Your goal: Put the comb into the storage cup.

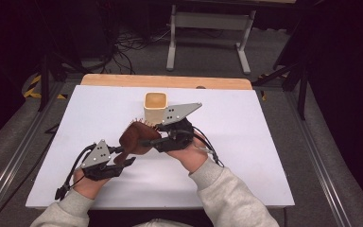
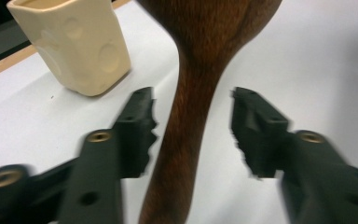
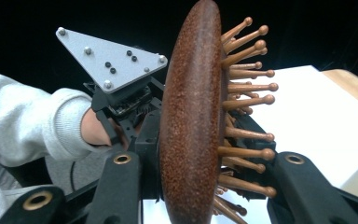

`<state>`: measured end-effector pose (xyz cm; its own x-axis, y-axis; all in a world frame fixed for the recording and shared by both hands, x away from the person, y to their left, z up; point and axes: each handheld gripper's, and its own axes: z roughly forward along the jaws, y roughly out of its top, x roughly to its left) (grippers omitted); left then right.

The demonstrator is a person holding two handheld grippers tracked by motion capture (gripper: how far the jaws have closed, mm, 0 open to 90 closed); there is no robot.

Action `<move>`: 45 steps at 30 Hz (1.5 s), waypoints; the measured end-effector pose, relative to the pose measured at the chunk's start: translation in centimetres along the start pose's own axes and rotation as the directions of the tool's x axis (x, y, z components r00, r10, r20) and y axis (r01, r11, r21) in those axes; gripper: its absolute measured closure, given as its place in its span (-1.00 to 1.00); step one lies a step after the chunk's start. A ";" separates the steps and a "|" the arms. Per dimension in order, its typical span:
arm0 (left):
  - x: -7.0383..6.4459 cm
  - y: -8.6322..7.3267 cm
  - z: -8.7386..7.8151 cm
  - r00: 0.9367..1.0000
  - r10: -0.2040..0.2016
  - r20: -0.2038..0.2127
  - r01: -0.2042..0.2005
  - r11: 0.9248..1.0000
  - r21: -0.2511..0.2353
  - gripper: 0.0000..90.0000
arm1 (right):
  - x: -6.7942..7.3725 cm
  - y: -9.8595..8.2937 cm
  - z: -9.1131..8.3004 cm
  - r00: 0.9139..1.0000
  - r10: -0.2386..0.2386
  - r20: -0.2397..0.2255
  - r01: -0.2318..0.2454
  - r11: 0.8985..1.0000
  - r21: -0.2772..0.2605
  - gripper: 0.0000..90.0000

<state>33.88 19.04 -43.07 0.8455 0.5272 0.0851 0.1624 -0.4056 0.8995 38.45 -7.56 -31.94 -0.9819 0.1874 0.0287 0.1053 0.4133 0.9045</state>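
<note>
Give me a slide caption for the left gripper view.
Open left claw straddling the wooden hairbrush handle, cream cup behind.

Cup (image 1: 155, 107) blocks just behind brush (image 1: 134, 138); table (image 1: 246, 156) open right + front.

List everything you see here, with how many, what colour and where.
hairbrush: one, reddish-brown wood with pegs, held above the table's middle
cup: one, cream, on the table behind the brush
table: one, white top with a wooden far edge
frame: one, pale grey, on the floor beyond the table
left gripper: one, black, jaws open either side of the brush handle
right gripper: one, black, jaws closed on the brush head
sleeves: two, light grey, near edge
</note>
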 end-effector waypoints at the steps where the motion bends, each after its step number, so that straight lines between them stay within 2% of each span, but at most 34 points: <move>1: 0.1 0.0 -0.1 1.000 -0.005 0.007 0.005 1.000 -0.014 -0.22 | -0.1 0.4 -0.3 1.000 -0.007 0.006 0.007 1.000 0.002 0.33; 2: 0.4 -0.1 -0.4 1.000 -0.020 0.017 0.021 0.999 -0.044 -0.32 | -0.1 0.5 -0.4 1.000 -0.007 0.008 0.007 1.000 0.004 0.33; 5: 0.9 -0.4 -0.9 0.998 -0.051 0.034 0.054 0.994 -0.092 -0.59 | -0.1 1.1 -0.9 1.000 -0.023 0.018 0.023 1.000 0.005 0.33; 7: 1.1 -0.5 -1.0 0.997 -0.062 0.044 0.066 0.993 -0.098 -0.73 | -0.2 1.5 -1.2 0.999 -0.026 0.019 0.026 1.000 0.006 0.32; 8: 1.4 -0.6 -1.2 0.996 -0.073 0.043 0.077 0.991 -0.108 -0.73 | -0.2 1.5 -1.2 0.999 -0.026 0.019 0.026 1.000 0.006 0.32; 9: 1.5 -0.7 -1.4 0.996 -0.078 0.042 0.082 0.991 -0.109 -0.83 | -0.3 1.9 -1.6 0.999 -0.030 0.030 0.030 1.000 0.006 0.32; 10: 1.7 -0.8 -1.5 0.996 -0.083 0.042 0.087 0.990 -0.108 -0.83 | -0.3 1.9 -1.6 0.999 -0.030 0.030 0.030 1.000 0.006 0.32; 11: 1.8 -1.0 -1.6 0.995 -0.094 0.039 0.098 0.988 -0.121 -0.92 | -0.5 2.3 -1.9 0.999 -0.032 0.040 0.031 0.999 0.009 0.32; 12: 2.0 -1.2 -1.9 0.995 -0.100 0.016 0.101 0.987 -0.128 -0.94 | -0.6 2.4 -2.0 0.999 -0.032 0.044 0.031 0.999 0.008 0.32; 13: 2.0 -1.2 -1.9 0.995 -0.100 0.016 0.101 0.987 -0.128 -0.97 | -0.6 2.4 -2.0 0.999 -0.032 0.044 0.031 0.999 0.008 0.32; 17: 2.5 -1.6 -2.3 0.993 -0.120 -0.002 0.119 0.985 -0.122 -0.99 | -1.0 3.2 -2.7 0.997 -0.035 0.069 0.034 0.999 0.010 0.32; 18: 2.8 -1.7 -2.4 0.993 -0.119 0.006 0.118 0.985 -0.122 -0.99 | -1.2 3.4 -3.0 0.996 -0.040 0.074 0.039 0.999 0.011 0.32; 24: 3.4 -2.1 -2.9 0.993 -0.118 -0.009 0.117 0.986 -0.116 -1.00 | -1.9 4.3 -4.0 0.994 -0.043 0.103 0.044 0.999 0.000 0.31; 25: 3.5 -2.2 -2.9 0.993 -0.119 -0.024 0.115 0.986 -0.122 -1.00 | -2.0 4.4 -4.2 0.994 -0.039 0.104 0.040 0.999 -0.003 0.31; 28: 4.0 -2.5 -3.2 0.992 -0.123 -0.022 0.120 0.986 -0.116 -1.00 | -2.4 4.9 -4.9 0.991 -0.041 0.128 0.042 0.999 -0.007 0.31; 30: 4.1 -2.6 -3.2 0.991 -0.133 -0.033 0.128 0.983 -0.128 -1.00 | -2.7 5.2 -5.3 0.990 -0.040 0.137 0.042 0.999 -0.011 0.31; 35: 4.3 -2.8 -3.4 0.992 -0.117 -0.056 0.110 0.987 -0.116 -1.00 | -3.6 6.0 -6.5 0.984 -0.030 0.177 0.034 0.999 -0.022 0.30; 45: 4.7 -3.2 -3.5 0.990 -0.121 -0.067 0.114 0.988 -0.102 -1.00 | -4.9 7.0 -7.6 0.970 -0.025 0.240 0.032 0.999 -0.027 0.30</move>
<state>35.60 25.40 -44.06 0.7835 0.6214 0.0038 0.2051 -0.2643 0.9424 42.75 -12.36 -22.48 -0.9176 0.3855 -0.0966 0.0694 0.3948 0.9161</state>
